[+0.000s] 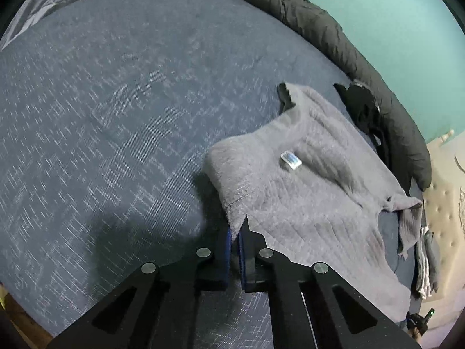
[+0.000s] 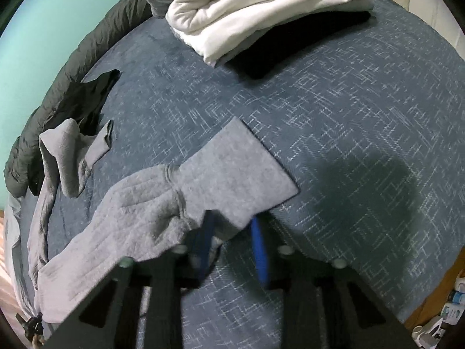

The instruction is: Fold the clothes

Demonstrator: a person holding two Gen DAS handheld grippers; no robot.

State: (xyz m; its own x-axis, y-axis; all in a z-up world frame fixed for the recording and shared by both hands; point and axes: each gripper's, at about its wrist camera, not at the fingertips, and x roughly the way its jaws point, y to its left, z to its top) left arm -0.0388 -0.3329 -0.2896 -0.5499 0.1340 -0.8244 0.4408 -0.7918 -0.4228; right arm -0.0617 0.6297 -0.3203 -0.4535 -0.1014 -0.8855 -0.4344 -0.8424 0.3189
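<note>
Blue bedspread (image 1: 101, 116) filling both frames. Grey sweater (image 1: 305, 192) lower right in left view, small silver tag (image 1: 290, 160) atop. Left gripper (image 1: 236, 232) pinching sweater edge. Right gripper (image 2: 232, 226) spread, sleeve (image 2: 232, 163) draped between fingers. Folded white cloth (image 2: 247, 11) at top.

Right gripper (image 2: 232, 226) motion-blurred, grey garment (image 2: 221, 168) covering its fingertips; white folded stack (image 2: 247, 14) cut off by the top edge; small silver item (image 1: 290, 160) unidentifiable.

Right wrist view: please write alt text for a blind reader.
The right gripper, open, straddles the edge of a grey garment lying on a blue patterned bed cover. Folded white fabric lies at the far side.
</note>
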